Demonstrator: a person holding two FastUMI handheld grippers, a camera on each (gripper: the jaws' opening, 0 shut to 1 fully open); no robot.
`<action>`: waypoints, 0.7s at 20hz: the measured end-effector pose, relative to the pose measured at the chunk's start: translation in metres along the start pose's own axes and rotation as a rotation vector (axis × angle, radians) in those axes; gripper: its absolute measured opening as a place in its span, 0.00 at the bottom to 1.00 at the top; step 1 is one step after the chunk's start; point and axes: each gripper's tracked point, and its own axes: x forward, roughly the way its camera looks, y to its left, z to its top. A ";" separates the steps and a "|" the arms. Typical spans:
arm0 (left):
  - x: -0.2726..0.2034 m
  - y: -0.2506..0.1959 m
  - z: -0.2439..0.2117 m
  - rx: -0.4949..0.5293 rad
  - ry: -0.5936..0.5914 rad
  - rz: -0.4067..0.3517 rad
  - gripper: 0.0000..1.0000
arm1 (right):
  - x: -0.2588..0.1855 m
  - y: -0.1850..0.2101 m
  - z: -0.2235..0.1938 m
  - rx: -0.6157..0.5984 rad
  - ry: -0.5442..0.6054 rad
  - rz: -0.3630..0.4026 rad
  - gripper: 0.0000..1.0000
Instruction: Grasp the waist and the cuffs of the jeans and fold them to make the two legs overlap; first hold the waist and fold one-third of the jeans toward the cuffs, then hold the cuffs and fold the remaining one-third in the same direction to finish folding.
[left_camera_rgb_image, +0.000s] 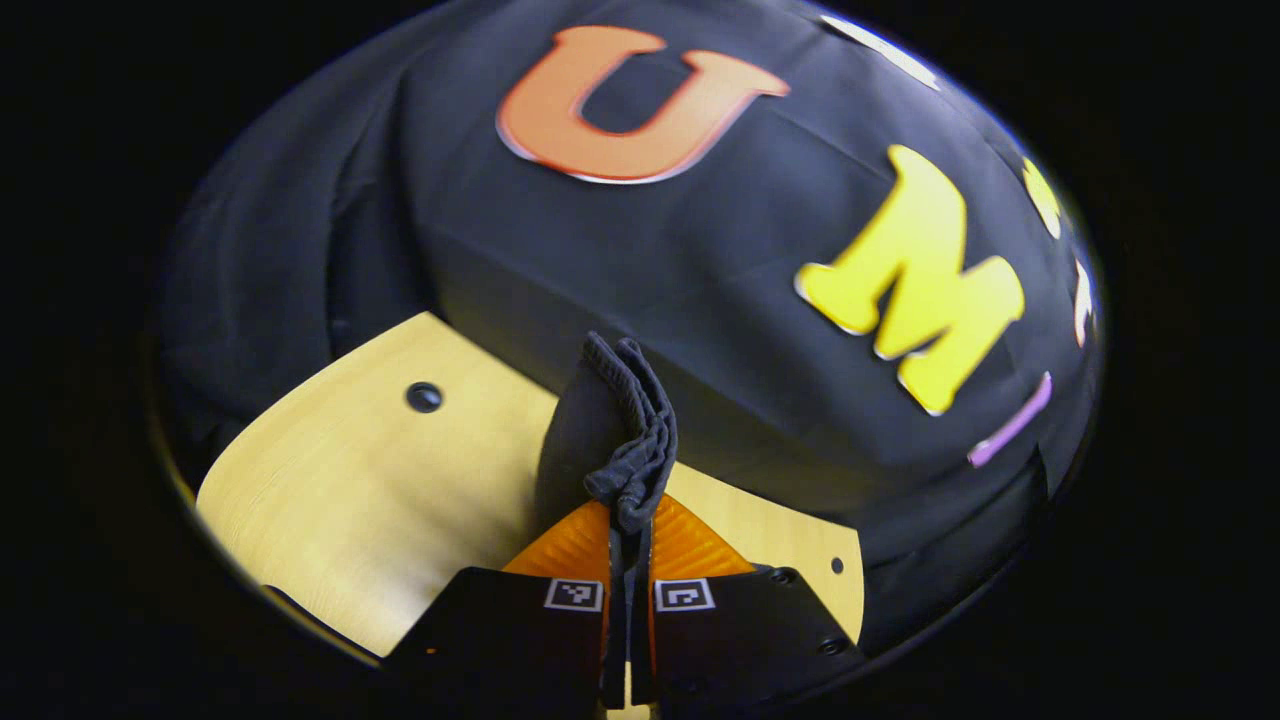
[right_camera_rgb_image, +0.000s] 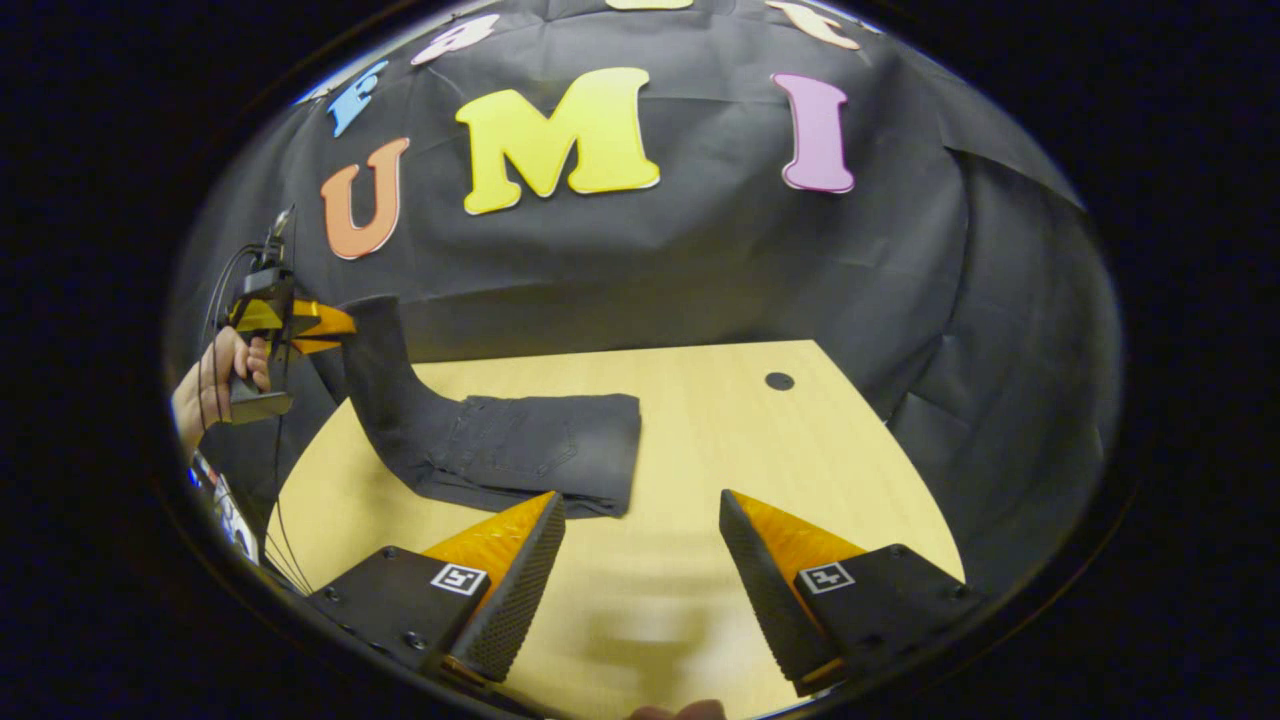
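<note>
Dark jeans (right_camera_rgb_image: 530, 450) lie partly folded on the wooden table (right_camera_rgb_image: 720, 440), the waist end flat with its edge toward the table's middle. The leg end rises steeply to the left, up to my left gripper (right_camera_rgb_image: 343, 326), held in a hand (right_camera_rgb_image: 215, 390) above the table's left edge. In the left gripper view, that gripper (left_camera_rgb_image: 630, 545) is shut on the bunched cuffs (left_camera_rgb_image: 632, 430), which stick up between its fingers. My right gripper (right_camera_rgb_image: 640, 545) hovers open over bare table just in front of the folded part, nothing between its fingers.
The black cloth wall (right_camera_rgb_image: 700, 260) closes off the back and sides of the table. A small dark hole (right_camera_rgb_image: 779, 381) sits in the tabletop at the back right, and another hole (left_camera_rgb_image: 424, 397) appears in the left gripper view. Cables hang from the left gripper.
</note>
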 end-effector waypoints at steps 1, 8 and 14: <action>0.009 -0.026 -0.018 0.053 0.002 -0.025 0.05 | -0.004 -0.009 -0.002 0.010 -0.002 -0.014 0.97; 0.054 -0.139 -0.153 0.338 0.086 -0.106 0.05 | -0.034 -0.082 -0.027 0.057 0.043 -0.127 0.97; 0.104 -0.119 -0.253 0.449 0.170 0.019 0.06 | -0.034 -0.119 -0.041 0.076 0.097 -0.165 0.95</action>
